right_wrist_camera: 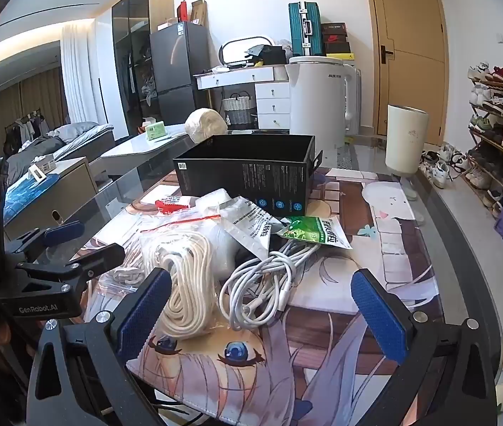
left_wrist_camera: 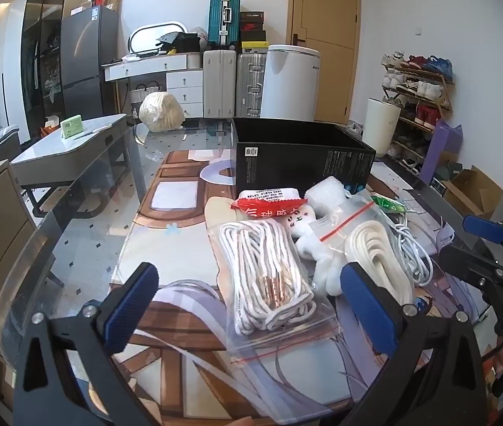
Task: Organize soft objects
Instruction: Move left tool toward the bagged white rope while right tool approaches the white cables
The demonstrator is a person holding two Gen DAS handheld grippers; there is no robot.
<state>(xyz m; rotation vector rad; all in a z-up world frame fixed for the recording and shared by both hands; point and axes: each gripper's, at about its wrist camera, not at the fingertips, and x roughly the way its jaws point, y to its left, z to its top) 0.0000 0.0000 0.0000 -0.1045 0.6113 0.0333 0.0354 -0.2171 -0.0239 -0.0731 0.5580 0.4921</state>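
Soft objects sat in one loose heap on the glass-topped bench, on a printed cartoon mat, just in front of an open black box.

Left wrist view: a clear zip bag with white striped cord lay nearest, between the left tongs blue pads, not touched by either pad. Left tongs were spread wide, nothing clamped. Behind the bag: a red-and-white packet, a small white plush with printed face, a second zip bag with red seal line lying over white fluffy stuff (can't tell what exactly). A flat off-white cord bundle sat just beside the right pad of the left tongs. A green packet and a white charging cable were further right. The other tool's black frame showed at the right edge.

Right wrist view: right tongs also stood wide apart, empty, hovering over the near edge of the heap. The off-white cord bundle lay just beside their left pad; the coiled white charging cable lay between the pads, untouched. A white printed pouch leaned on the heap, with the green packet just right of it, both close to the box. The left tongs' frame (a hand partly visible under it) showed at the left edge.

Background: a white bin on the floor, a shoe rack at far right.
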